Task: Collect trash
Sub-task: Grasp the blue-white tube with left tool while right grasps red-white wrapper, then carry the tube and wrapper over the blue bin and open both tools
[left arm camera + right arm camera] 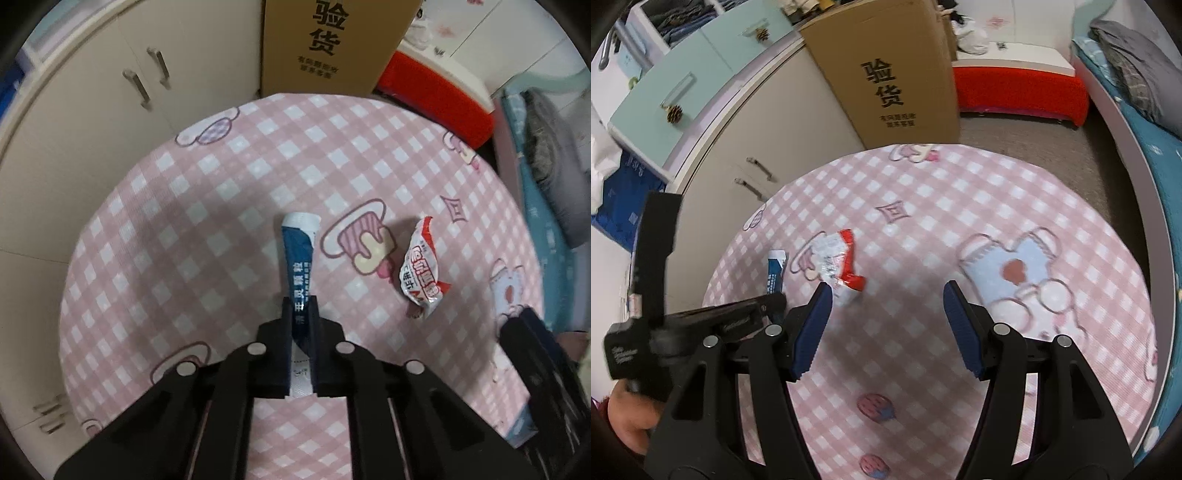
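Note:
A blue and white sachet [297, 247] lies lengthwise on the pink checked tablecloth [184, 221]. My left gripper [300, 304] points steeply down and is shut on the sachet's near half. To its right lies a crumpled red and white wrapper [424, 269], apart from the sachet. In the right wrist view the wrapper [838, 262] sits just beyond my left fingertip [822, 295]. My right gripper [886, 295] hangs open above the cloth [923, 206] with nothing between its pads. The left gripper [768, 306] and the sachet [775, 269] show at the left of that view.
A tall cardboard box [886, 81] stands behind the table, with a cream cabinet [92, 129] to the left. A red bench [1019, 92] and a bed with a blue cover [1156, 147] lie to the right. A hand [628, 417] holds the left gripper's handle.

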Action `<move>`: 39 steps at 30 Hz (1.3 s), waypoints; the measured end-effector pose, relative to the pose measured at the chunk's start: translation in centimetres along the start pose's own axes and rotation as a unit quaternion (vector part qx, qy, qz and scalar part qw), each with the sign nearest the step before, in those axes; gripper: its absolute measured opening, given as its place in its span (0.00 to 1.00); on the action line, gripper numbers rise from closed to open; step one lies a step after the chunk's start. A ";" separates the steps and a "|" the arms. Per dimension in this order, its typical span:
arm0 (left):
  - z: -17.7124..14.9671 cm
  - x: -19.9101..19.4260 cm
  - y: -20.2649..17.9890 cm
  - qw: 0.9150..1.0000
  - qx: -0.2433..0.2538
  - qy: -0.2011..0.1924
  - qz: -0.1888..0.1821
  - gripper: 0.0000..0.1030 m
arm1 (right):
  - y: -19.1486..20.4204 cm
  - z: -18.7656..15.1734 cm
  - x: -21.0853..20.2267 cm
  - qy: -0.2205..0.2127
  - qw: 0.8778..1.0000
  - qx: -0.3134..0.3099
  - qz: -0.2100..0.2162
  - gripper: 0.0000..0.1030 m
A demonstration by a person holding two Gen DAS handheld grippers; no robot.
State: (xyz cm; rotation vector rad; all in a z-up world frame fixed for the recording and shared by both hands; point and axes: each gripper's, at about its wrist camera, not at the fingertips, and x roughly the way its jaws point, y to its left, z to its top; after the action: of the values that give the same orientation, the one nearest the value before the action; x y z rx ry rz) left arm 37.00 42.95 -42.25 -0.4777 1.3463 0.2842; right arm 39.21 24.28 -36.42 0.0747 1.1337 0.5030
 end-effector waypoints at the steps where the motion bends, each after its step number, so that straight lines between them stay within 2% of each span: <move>1: -0.2 -0.4 0.8 1.000 -0.006 -0.005 -0.024 0.06 | 0.4 0.2 0.6 0.003 1.000 -0.007 0.003 0.60; 3: -0.5 -1.0 1.9 0.999 -0.008 -0.019 -0.042 0.05 | 1.4 0.5 2.0 0.013 1.000 -0.024 0.003 0.60; 10: -1.6 -3.4 3.8 0.997 -0.005 -0.052 -0.062 0.05 | 4.3 0.9 5.6 0.040 0.995 -0.088 -0.012 0.58; 12: -2.1 -3.9 4.0 0.997 -0.004 -0.055 -0.063 0.05 | 4.6 0.6 6.3 0.052 0.993 -0.105 -0.016 0.38; 13: -1.9 -3.8 3.6 0.997 -0.004 -0.057 -0.061 0.05 | 4.8 0.4 6.4 0.051 0.991 -0.118 -0.024 0.34; 14: -2.1 -4.1 3.3 0.996 -0.003 -0.060 -0.061 0.05 | 5.0 0.2 6.5 0.054 0.989 -0.132 -0.026 0.22; 18: -3.1 -5.2 1.6 0.996 0.009 -0.071 -0.056 0.05 | 4.4 -0.8 5.0 0.054 0.988 -0.143 -0.013 0.20; 21: -4.3 -6.2 -0.3 0.995 0.018 -0.078 -0.055 0.05 | 2.1 -1.5 2.1 0.043 0.993 -0.108 0.013 0.20; 27: -7.7 -8.1 -7.6 0.992 0.051 -0.090 -0.068 0.05 | -3.6 -3.0 -6.1 0.000 0.997 -0.067 0.028 0.20; 33: -12.5 -9.3 -18.2 0.986 0.104 -0.095 -0.089 0.05 | -12.4 -5.7 -15.4 -0.049 0.998 -0.015 0.023 0.20; 39: -17.9 -10.0 -28.9 0.976 0.166 -0.091 -0.105 0.05 | -21.7 -9.0 -23.3 -0.089 0.995 0.036 -0.003 0.20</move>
State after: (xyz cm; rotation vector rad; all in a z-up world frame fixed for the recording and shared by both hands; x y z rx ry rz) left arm 32.87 9.79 -30.35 -0.3011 1.1246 -0.0715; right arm 31.27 -6.49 -27.22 0.1751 0.9765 0.4413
